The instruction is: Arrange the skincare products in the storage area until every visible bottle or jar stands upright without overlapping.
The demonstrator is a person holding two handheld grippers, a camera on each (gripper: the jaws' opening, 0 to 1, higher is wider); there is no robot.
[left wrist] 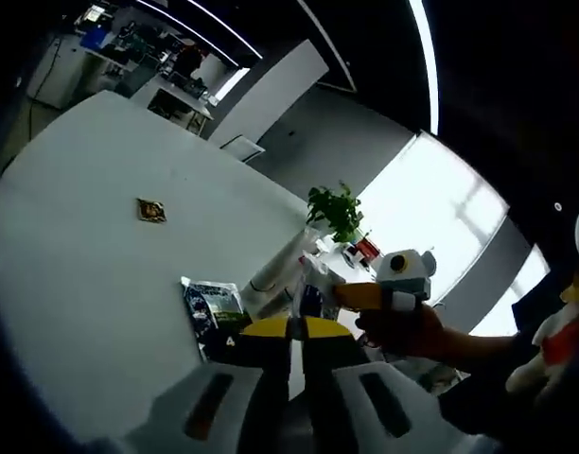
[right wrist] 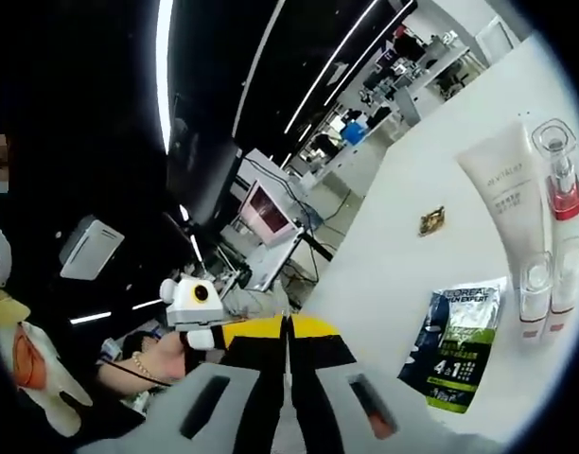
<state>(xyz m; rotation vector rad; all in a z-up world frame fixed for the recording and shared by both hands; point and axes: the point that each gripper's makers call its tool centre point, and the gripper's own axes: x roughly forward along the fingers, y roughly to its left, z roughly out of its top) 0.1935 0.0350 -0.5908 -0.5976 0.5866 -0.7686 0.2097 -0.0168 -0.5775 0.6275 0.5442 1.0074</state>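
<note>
White table [left wrist: 72,274] carries a small gold square tag [left wrist: 150,210]; potted plant [left wrist: 335,210] stands beyond the table's far edge.

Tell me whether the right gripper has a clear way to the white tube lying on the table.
Probably yes. The right gripper, jaws together, points past the table's near edge, and the white tube lies off to its side on the white table with bare surface before it. Only the dark sachet lies nearer, off the line.

I see matt white table [right wrist: 384,274], glossy foil sachet [right wrist: 457,345], smooth white plastic tube [right wrist: 502,184], clear plastic bottle [right wrist: 559,170] w/ red base.
</note>
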